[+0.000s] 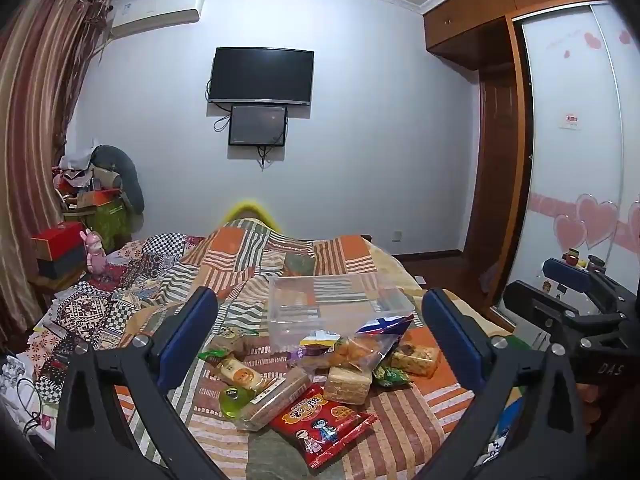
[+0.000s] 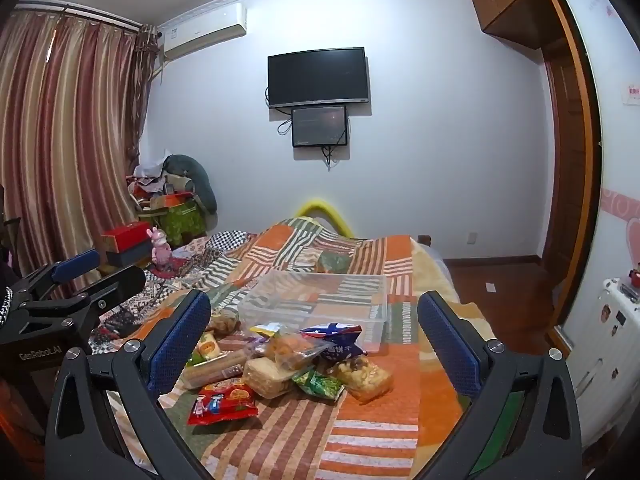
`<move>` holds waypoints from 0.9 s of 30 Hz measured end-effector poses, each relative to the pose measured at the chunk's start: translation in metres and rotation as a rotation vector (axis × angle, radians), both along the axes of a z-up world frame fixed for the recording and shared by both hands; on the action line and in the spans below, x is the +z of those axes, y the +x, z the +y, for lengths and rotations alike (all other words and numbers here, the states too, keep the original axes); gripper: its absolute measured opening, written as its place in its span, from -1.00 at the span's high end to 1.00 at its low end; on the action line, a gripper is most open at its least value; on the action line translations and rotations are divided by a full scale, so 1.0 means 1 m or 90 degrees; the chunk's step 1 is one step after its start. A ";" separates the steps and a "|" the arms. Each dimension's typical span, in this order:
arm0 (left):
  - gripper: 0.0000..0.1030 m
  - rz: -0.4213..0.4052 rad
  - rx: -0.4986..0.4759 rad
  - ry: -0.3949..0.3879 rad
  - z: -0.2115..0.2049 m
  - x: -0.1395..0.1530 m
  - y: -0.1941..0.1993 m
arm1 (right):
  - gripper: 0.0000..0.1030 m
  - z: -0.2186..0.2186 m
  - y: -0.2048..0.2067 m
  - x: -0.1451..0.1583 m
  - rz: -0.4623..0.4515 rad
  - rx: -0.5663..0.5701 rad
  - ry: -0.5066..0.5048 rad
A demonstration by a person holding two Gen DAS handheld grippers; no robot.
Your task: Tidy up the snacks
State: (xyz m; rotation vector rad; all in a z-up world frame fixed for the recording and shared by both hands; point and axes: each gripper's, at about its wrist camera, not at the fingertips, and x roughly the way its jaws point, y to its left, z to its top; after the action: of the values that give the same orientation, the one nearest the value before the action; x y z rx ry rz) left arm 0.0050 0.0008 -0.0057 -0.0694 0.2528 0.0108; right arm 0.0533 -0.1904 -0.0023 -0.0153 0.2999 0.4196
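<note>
A heap of packaged snacks lies on the patchwork bedspread [image 1: 408, 432]: a red cartoon packet [image 1: 324, 424] [image 2: 222, 402], a blue-and-white packet [image 1: 386, 324] [image 2: 334, 340], a green packet [image 2: 318, 384], clear-wrapped biscuits [image 1: 346, 386] [image 2: 268, 376] and a green jelly cup [image 1: 234, 402]. An empty clear plastic bin [image 1: 340, 304] [image 2: 320, 304] stands just behind the heap. My left gripper [image 1: 320, 336] is open and empty, above the heap. My right gripper [image 2: 314, 340] is open and empty, also above it. The right gripper shows in the left wrist view [image 1: 568, 292]; the left shows in the right wrist view [image 2: 76, 280].
The bed fills the foreground. Boxes, a pink toy [image 2: 160, 250] and clutter stand at the far left by striped curtains [image 2: 68, 140]. Two screens [image 1: 262, 76] hang on the far wall. A wooden wardrobe with a sliding door [image 1: 572, 140] stands to the right, with bare floor [image 2: 496, 284] beside it.
</note>
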 end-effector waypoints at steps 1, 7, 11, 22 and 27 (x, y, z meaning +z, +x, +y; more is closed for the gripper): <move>-1.00 0.000 0.000 0.000 0.000 0.000 0.000 | -1.00 0.000 0.000 0.000 -0.001 0.000 0.001; -1.00 -0.002 -0.003 0.007 -0.006 0.000 0.000 | -1.00 0.000 -0.002 0.002 -0.005 -0.001 0.001; -1.00 -0.006 -0.003 0.007 -0.006 0.001 -0.001 | -1.00 0.001 -0.002 0.003 -0.008 -0.003 0.002; -1.00 -0.006 -0.002 0.000 -0.003 0.003 -0.003 | -1.00 0.000 -0.003 0.003 -0.013 -0.005 0.004; -1.00 -0.005 -0.003 -0.002 -0.003 0.003 -0.004 | -1.00 0.000 -0.003 0.003 -0.015 -0.006 0.004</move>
State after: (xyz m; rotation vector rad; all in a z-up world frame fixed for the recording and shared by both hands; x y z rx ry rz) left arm 0.0013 -0.0021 -0.0024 -0.0716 0.2453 0.0053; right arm 0.0502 -0.1905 0.0010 -0.0123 0.2752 0.4115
